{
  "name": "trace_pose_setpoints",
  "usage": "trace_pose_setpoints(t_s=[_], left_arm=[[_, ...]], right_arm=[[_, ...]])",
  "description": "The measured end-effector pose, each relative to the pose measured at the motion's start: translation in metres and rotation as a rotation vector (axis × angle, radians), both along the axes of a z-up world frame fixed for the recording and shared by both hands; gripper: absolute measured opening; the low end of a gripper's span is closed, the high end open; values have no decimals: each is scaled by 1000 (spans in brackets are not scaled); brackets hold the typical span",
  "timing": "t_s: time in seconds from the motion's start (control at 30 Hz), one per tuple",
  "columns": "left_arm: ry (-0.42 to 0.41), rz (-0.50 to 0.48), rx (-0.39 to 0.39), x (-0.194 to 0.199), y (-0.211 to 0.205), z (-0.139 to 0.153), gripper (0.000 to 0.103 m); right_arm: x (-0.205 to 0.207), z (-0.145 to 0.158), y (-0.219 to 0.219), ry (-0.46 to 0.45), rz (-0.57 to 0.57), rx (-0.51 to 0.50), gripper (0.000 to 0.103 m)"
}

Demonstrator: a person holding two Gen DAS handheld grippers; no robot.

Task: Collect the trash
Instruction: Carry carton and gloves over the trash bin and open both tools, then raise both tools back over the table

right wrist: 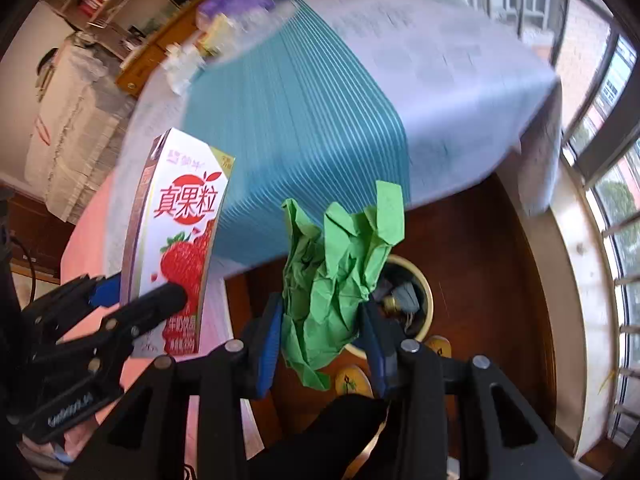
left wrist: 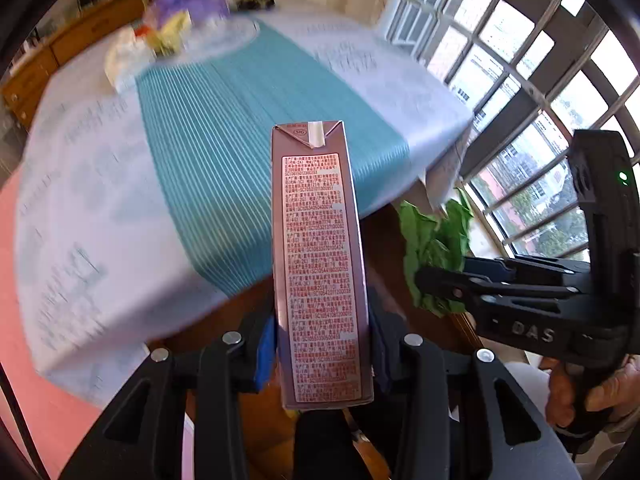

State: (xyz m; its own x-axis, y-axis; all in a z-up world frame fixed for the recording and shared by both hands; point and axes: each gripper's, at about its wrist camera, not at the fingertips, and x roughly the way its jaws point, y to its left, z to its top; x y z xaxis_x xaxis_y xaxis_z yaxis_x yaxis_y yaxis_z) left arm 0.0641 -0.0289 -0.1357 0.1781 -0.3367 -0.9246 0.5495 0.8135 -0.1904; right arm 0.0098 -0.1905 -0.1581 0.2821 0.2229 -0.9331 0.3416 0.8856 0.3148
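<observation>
Right now my left gripper point(left wrist: 322, 360) is clamped on a strawberry milk drink carton point(left wrist: 320, 264), its blue pads pressing both narrow sides near the base; in the left wrist view the carton stands up the centre of the frame, printed side panel facing me, folded top toward the table. My right gripper point(right wrist: 324, 336) is pinched on a crumpled sheet of green paper point(right wrist: 336, 264), which bunches up between the blue pads in the middle of the right wrist frame. Just behind the paper, lower centre-right, I see a round waste bin point(right wrist: 427, 300) with a pale rim and some dark scraps inside, standing on the dark wooden floor point(right wrist: 480, 240) beside the table. That table point(left wrist: 120, 184) fills the upper half of both views, covered by a pale printed cloth with a teal striped runner point(left wrist: 256, 128) down its middle; more wrappers and tissue point(left wrist: 168, 28) sit blurred at its far end, upper left. A hand point(left wrist: 592, 392) grips the right tool's handle at the lower right of the left view
</observation>
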Motion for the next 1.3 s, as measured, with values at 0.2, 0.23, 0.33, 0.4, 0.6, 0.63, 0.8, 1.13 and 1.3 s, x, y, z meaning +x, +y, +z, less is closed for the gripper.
trace_pose_setpoints(t_s=[0.2,0.23,0.33,0.4,0.6,0.63,0.8,1.13,1.3], left_arm=[[99,-29,45,-28,-16,-93,37],[105,-33,50,-30,-18,-110,37],[101,-41,92,-32,-27,-165,38],[105,-30,103,-27,-29,-200,38],[84,9,123,-13,-30,-272,65],[69,22,158,-12,-29,-283,72],[53,94,196,0,-15,-316,102],[-16,139,198,-6,-13,-300,102],[-16,162,175,-16,-11,-265,102]], right_arm=[[-22,-94,-8,82,2,9,38],[-23,-109,-9,92,5,11,38],[-26,-167,-17,130,5,16,38],[-26,-195,-20,138,12,13,38],[-15,-272,-25,151,75,22,42],[-14,-280,-25,151,81,18,46],[-11,-323,-35,175,84,-20,63],[-22,-310,-28,152,43,-10,63],[-29,-277,-23,138,38,2,63]])
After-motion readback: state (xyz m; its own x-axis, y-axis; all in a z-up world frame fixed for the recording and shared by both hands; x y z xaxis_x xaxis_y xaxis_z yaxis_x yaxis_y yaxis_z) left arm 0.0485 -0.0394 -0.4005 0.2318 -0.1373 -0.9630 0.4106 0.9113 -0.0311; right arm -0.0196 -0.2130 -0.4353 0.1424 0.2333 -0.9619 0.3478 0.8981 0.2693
